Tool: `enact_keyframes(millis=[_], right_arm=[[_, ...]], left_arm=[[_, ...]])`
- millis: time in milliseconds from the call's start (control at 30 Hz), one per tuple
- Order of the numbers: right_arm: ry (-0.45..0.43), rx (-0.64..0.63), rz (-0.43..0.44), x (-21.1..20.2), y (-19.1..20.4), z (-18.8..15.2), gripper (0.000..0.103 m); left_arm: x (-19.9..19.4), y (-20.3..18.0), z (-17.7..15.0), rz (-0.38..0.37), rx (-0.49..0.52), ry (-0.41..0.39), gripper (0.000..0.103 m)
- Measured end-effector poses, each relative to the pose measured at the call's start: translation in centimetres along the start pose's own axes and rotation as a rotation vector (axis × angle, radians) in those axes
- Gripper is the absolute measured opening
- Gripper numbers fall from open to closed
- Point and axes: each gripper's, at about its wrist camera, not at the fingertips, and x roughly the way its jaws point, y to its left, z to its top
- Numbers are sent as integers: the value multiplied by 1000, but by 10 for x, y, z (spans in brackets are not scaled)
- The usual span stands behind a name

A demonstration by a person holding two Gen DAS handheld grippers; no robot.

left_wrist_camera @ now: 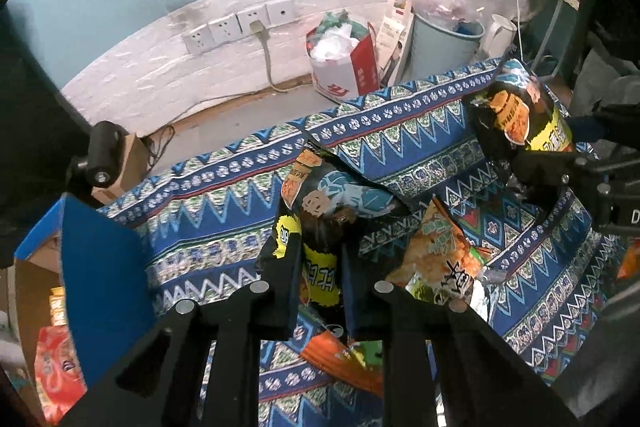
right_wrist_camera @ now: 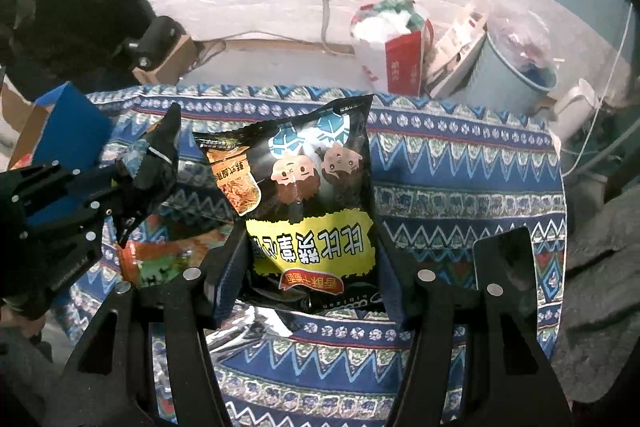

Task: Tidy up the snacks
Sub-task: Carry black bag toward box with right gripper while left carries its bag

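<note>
Each claw — left point(left_wrist_camera: 320, 291), right point(right_wrist_camera: 310, 267) — grips a black foil snack bag point(left_wrist_camera: 320, 227), lifted toward the blue box point(left_wrist_camera: 100, 267) at nine o'clock.

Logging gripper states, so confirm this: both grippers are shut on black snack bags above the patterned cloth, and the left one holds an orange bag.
Wrong on one point. The left gripper holds a black snack bag, as the left wrist view shows; the orange bag lies loose on the patterned cloth. The right gripper is shut on the other black bag.
</note>
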Motion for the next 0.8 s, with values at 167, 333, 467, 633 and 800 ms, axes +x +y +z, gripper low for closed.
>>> enact_keyframes(millis=[167, 333, 467, 633, 800], right_arm=[[-37, -28, 8, -19, 14, 3, 58], [-72, -53, 20, -38, 28, 4, 58], [-100, -72, 33, -52, 40, 5, 58], [-131, -101, 50, -66, 57, 8, 58], [-154, -125, 69, -76, 71, 11, 58]], left_arm=[[-28, 6, -5, 31, 0, -51, 18], [-56, 17, -7, 58, -21, -107, 18], [-77, 27, -13, 67, -44, -139, 18], [-101, 39, -19, 79, -71, -175, 18], [-121, 51, -27, 99, -95, -206, 18]])
